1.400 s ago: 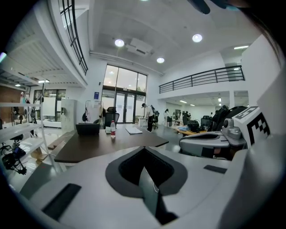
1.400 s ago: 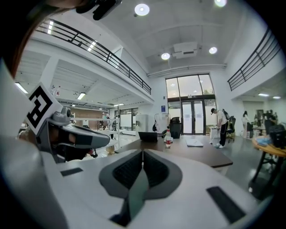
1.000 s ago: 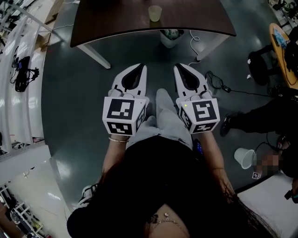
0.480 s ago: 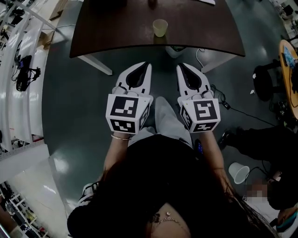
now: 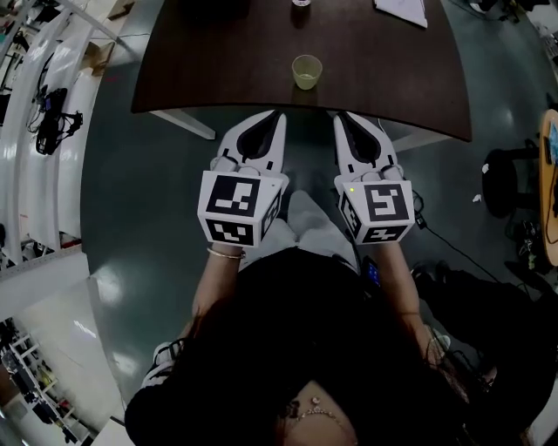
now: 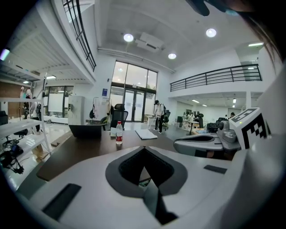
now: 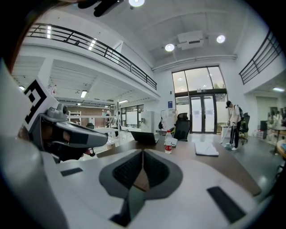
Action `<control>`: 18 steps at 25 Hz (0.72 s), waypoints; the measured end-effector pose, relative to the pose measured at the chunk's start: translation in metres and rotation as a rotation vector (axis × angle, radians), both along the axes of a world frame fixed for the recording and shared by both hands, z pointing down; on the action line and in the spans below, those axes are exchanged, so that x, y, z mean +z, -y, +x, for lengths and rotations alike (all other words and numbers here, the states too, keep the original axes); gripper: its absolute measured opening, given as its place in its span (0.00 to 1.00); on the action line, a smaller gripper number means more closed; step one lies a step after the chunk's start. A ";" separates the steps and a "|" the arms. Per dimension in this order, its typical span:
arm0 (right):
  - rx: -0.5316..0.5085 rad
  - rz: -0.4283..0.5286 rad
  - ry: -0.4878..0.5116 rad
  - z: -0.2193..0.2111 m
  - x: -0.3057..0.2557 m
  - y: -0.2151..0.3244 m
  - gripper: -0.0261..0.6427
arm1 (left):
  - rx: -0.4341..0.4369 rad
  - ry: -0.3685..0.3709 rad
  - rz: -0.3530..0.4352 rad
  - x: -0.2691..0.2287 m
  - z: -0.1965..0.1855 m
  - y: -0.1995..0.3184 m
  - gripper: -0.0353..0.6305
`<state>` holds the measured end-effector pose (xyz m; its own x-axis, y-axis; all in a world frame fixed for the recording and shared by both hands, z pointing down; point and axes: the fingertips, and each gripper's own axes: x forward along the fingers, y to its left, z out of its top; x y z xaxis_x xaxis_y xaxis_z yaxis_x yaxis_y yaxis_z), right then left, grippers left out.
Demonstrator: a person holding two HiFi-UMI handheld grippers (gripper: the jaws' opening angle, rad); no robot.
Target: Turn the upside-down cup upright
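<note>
Though its mouth cannot be told from its base at this steep angle, the cup stands alone on the dark table, close to the near edge and a little right of the middle. It looks like thin, translucent, yellowish plastic, so it is probably very light, likely to slide on the smooth top at a nudge and to buckle if squeezed hard. The best hold would be a gentle one across the side wall at about mid-height, which leaves the wrist room to roll it over. The left gripper and the right gripper are held side by side just short of the table edge, near the cup but apart from it. Each gripper's own view shows its jaws pressed together with nothing between them. Farther back on the table stand a water bottle and a sheaf of paper, both well clear of the cup. An office chair sits off to the right on the floor. Nothing blocks the path, though either gripper must open first
</note>
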<state>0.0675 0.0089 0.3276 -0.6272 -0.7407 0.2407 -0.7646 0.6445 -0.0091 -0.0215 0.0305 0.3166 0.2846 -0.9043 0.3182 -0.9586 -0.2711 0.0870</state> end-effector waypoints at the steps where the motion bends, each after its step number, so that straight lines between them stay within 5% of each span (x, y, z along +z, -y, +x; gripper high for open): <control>1: -0.005 -0.002 0.001 -0.001 0.002 0.006 0.07 | -0.004 0.003 -0.004 0.001 -0.001 0.004 0.04; 11: -0.030 -0.014 0.015 -0.042 0.007 0.046 0.07 | -0.022 0.003 -0.027 0.008 -0.044 0.043 0.04; 18: 0.025 -0.036 -0.010 -0.062 0.017 0.094 0.07 | 0.041 -0.004 -0.029 0.012 -0.062 0.101 0.04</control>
